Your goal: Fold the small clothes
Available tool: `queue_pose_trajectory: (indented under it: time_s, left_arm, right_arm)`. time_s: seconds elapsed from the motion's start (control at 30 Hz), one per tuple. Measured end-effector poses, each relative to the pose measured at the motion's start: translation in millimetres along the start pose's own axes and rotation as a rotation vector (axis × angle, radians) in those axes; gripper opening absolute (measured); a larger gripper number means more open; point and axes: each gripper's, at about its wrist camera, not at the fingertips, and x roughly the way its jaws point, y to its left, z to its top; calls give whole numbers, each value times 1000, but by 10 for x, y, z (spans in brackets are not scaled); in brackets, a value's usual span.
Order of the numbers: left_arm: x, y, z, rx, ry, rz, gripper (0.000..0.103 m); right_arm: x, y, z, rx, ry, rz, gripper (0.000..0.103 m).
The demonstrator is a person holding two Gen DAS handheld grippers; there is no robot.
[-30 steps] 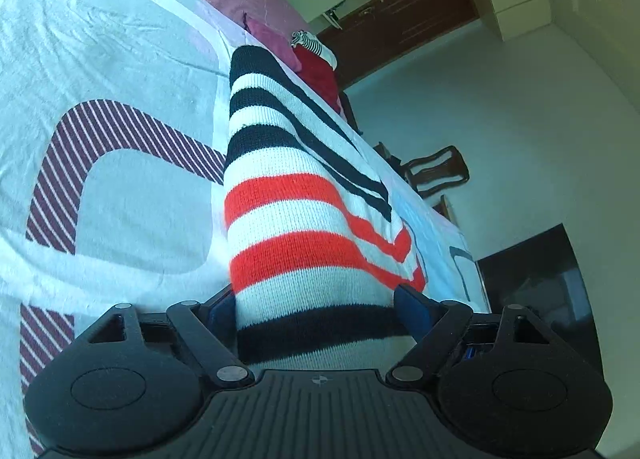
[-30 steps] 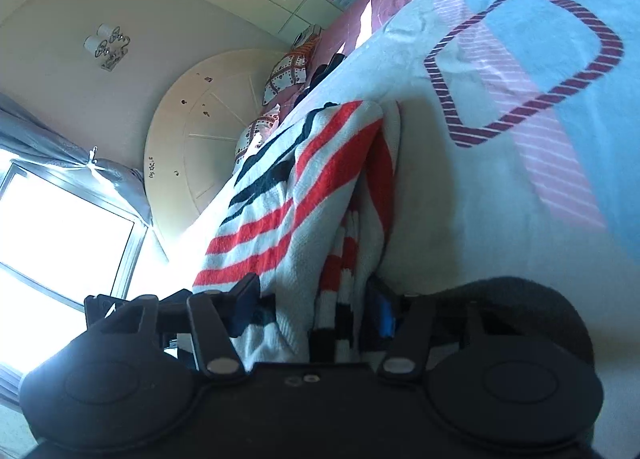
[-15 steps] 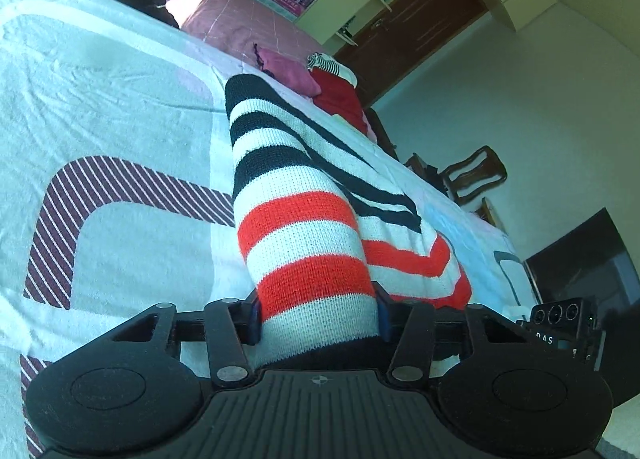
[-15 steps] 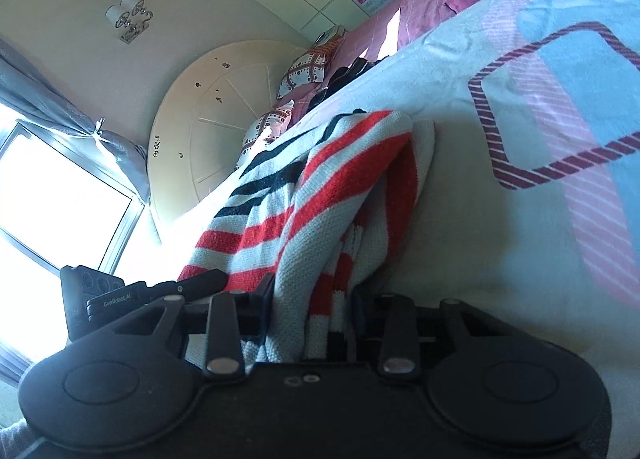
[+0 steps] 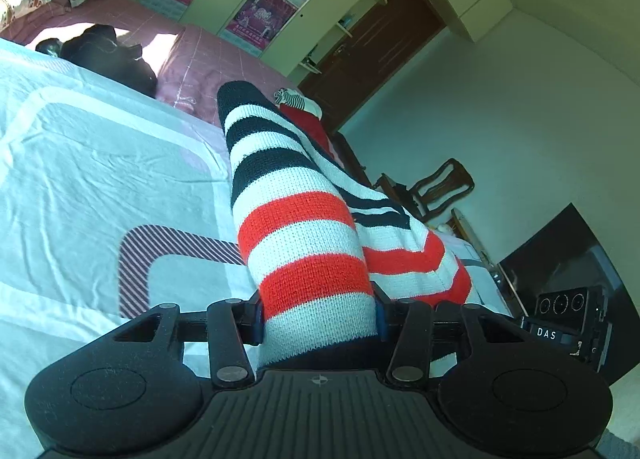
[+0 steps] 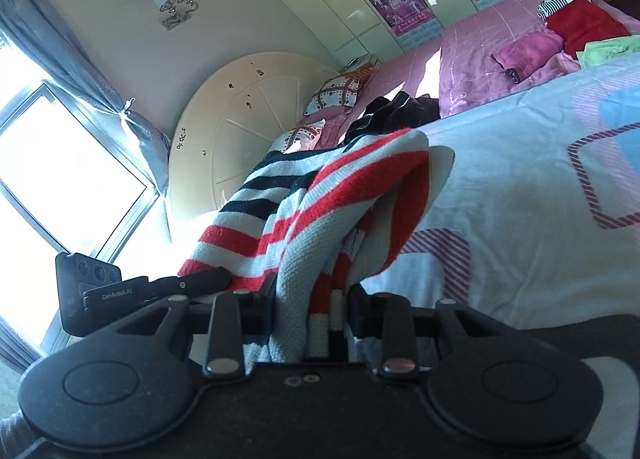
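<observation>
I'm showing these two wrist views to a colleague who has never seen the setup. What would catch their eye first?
The striped knit garment, in bold red, black and white, fills the middle of both views, running from the bedsheet into the cameras. The left gripper and right gripper each clamp a bunched end of it. Behind, purple posters line the pale wardrobe doors.

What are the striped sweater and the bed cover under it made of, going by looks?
Striped sweater: a knit, likely wool or acrylic yarn; visible stitch rows, thick soft folds, matte. Fibre cannot be told.

Bed cover: thin woven fabric, probably cotton or a blend; fine creases, flat printed pattern, slight sheen in the sunlight.
</observation>
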Motion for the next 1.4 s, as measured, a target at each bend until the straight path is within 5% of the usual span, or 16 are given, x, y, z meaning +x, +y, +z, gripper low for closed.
queue_pose_trajectory:
  time_s: [0.5, 0.8, 0.9, 1.07, 1.17, 1.3, 1.4]
  left_arm:
    - [-1482, 1240, 135, -28, -40, 79, 47]
    - [-1632, 2088, -166, -154, -10, 136, 47]
    - [-1504, 2296, -310, -168, 40, 201, 54]
    - [-1540, 2319, -412, -212, -3, 166, 59]
    - [-1681, 2156, -482, -152, -8, 186, 62]
    - [-1720, 2171, -603, -176, 2, 190, 65]
    - [-1761, 2254, -774, -170, -17, 181, 67]
  right_arm:
    - [1249, 1312, -438, -39, 64, 63, 33]
    - [2026, 1600, -788, -14, 180, 88, 33]
    - [2287, 1525, -984, 3, 255, -8, 36]
    - [2182, 1192, -1068, 198, 210, 39, 42]
    - [1868, 1362, -1038, 141, 172, -23, 49]
    - [1641, 1605, -1183, 66, 230, -11, 62]
    - [1787, 1699, -1375, -72, 281, -150, 57]
